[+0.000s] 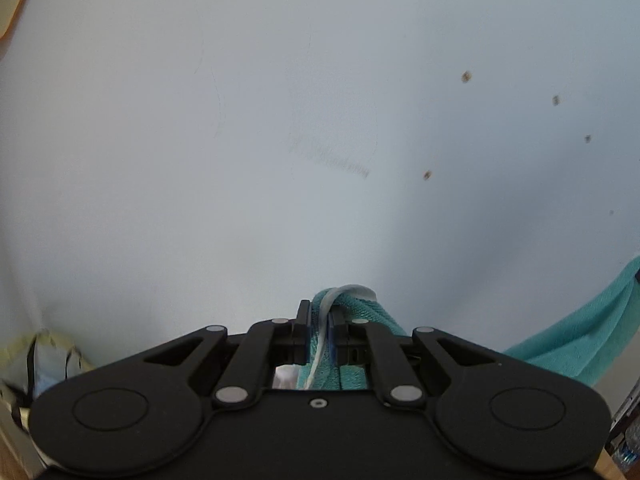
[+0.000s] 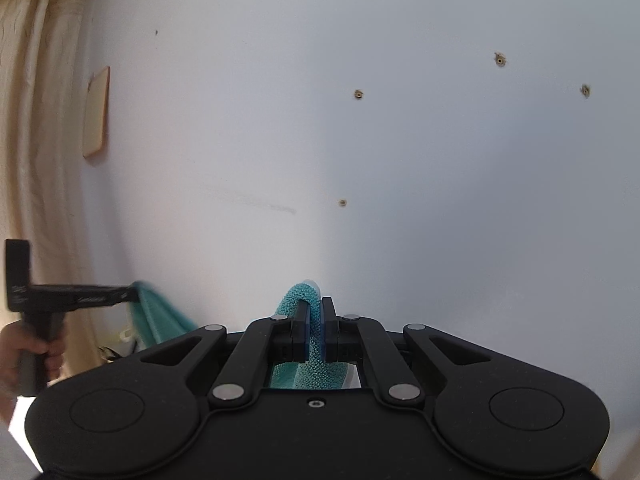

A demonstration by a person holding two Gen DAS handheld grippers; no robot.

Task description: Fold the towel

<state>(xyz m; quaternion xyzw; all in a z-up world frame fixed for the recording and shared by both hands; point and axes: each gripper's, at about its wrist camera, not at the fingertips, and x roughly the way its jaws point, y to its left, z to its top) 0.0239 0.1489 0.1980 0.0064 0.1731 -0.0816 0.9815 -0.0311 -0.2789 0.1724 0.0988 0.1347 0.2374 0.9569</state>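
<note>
While raised before a pale wall, both ends of teal towel pinched and lifted. Left wrist view, lower left to right: crumpled bags and cords at lower-left edge; left gripper at bottom centre, fingers pressed together on towel hem and its white tag; towel sagging away toward lower right edge; small screw holes at upper right. Right wrist view, left to right: cream curtain along left edge; beige wall plate; hand gripping left gripper's handle at lower left; right gripper at bottom centre, clamped on a towel fold.
</note>
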